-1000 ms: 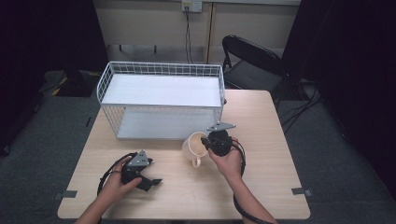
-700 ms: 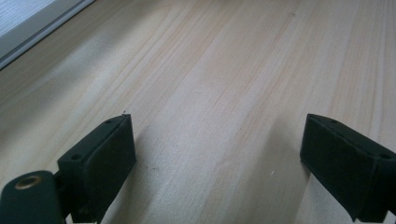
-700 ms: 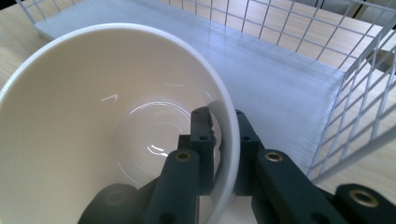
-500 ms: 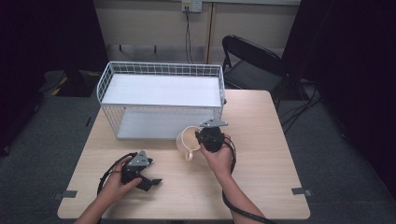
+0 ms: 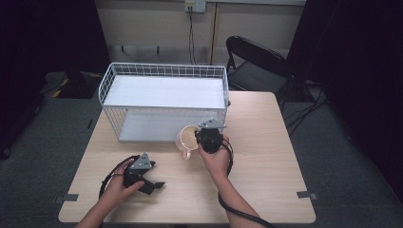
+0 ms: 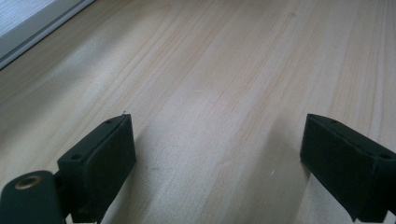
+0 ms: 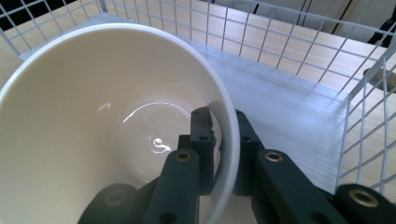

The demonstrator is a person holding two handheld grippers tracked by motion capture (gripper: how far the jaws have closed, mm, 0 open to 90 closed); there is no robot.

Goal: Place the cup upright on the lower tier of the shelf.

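Note:
A cream cup (image 5: 186, 137) with a handle hangs tilted just above the table, right in front of the open lower level of a white wire rack (image 5: 161, 92). My right gripper (image 5: 197, 137) is shut on the cup's rim. In the right gripper view one jaw sits inside the cup (image 7: 93, 116) and the other outside, so my right gripper (image 7: 223, 140) pinches the wall, with the rack's lower shelf (image 7: 289, 112) behind. My left gripper (image 5: 154, 186) rests on the table near the front left, open. Bare wood lies between the pads of my left gripper (image 6: 219, 140).
The rack stands at the back left of the wooden table (image 5: 266, 156), with a flat white top shelf and wire sides. A black chair (image 5: 256, 61) stands behind the table's far right corner. The right half of the table is free.
My right hand has carried the cup leftward and closer to the rack's front opening. The left hand and its gripper have stayed put.

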